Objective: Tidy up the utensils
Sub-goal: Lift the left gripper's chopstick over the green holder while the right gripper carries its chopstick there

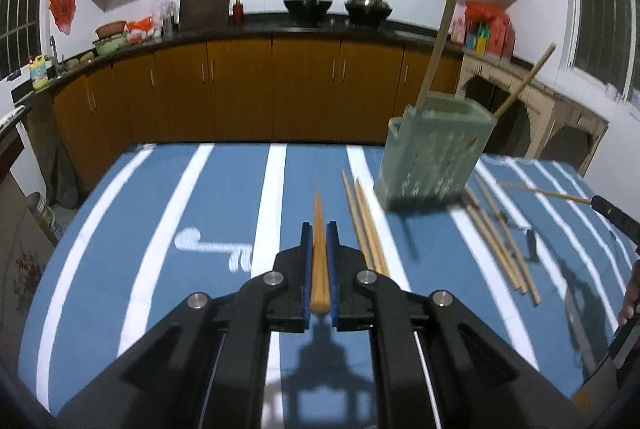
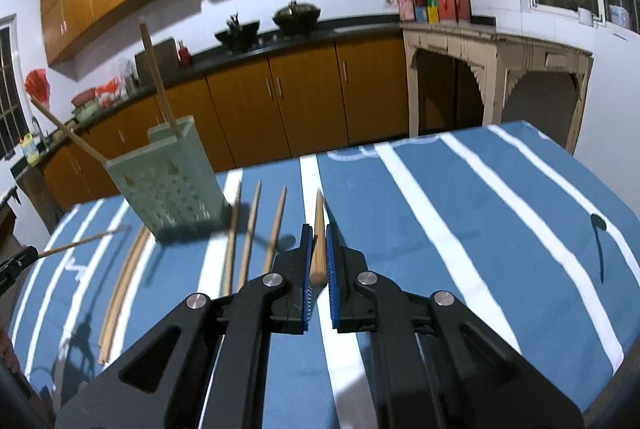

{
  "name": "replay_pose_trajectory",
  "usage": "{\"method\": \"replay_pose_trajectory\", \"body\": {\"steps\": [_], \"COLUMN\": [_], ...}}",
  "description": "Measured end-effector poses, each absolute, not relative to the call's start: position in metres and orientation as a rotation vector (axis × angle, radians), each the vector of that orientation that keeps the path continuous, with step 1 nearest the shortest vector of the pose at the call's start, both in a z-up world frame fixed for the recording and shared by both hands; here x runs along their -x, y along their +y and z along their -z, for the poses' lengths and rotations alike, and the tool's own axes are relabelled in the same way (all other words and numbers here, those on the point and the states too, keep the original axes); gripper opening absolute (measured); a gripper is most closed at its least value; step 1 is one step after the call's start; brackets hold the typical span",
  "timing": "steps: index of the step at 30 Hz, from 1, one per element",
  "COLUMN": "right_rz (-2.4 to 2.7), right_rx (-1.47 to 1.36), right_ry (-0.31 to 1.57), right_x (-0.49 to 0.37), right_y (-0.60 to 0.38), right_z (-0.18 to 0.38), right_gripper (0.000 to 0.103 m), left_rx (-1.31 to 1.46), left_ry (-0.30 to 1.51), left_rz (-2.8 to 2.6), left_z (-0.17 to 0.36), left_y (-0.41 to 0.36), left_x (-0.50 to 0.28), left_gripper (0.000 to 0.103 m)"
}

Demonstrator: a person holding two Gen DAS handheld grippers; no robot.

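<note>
My left gripper (image 1: 319, 229) is shut on a wooden chopstick (image 1: 319, 249) and holds it above the blue striped tablecloth. A pale green perforated holder (image 1: 434, 153) stands ahead to the right with two chopsticks (image 1: 438, 41) leaning in it. Loose chopsticks (image 1: 366, 225) lie left of the holder and several more (image 1: 500, 241) lie right of it. My right gripper (image 2: 319, 229) is shut on another chopstick (image 2: 319, 241). In the right wrist view the holder (image 2: 176, 181) is ahead to the left, with loose chopsticks (image 2: 250, 233) beside it. The left gripper (image 2: 16, 261) shows at the far left with its chopstick (image 2: 84, 241).
The table (image 1: 160, 209) has a blue cloth with white stripes. Its far edge (image 1: 260, 144) faces wooden kitchen cabinets (image 1: 240, 89). The right gripper's tip (image 1: 614, 215) shows at the right edge of the left wrist view. A beige side table (image 2: 496, 69) stands behind the table's right corner.
</note>
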State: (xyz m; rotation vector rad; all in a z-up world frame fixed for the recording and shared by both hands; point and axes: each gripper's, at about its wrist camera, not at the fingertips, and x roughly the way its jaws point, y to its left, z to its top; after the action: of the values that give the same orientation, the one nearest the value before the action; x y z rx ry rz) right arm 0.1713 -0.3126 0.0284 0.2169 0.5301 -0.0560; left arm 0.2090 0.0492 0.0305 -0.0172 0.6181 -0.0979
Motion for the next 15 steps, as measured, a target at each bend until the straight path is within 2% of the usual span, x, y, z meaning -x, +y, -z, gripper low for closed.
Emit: {"method": "replay_pose_trajectory", "body": {"steps": [15], "right_rz": [0.056], "right_rx": [-0.241], "right_ry": [0.452], "right_x": [-0.169], "right_y": [-0.317], "right_z": [-0.046], "right_gripper": [0.008], "left_rx": [0.038], "left_ry": [0.542], "left_rz": [0.098], "left_z": [-0.059], "left_y": [0.048], "left_x": [-0.206], "left_gripper": [0.008]}}
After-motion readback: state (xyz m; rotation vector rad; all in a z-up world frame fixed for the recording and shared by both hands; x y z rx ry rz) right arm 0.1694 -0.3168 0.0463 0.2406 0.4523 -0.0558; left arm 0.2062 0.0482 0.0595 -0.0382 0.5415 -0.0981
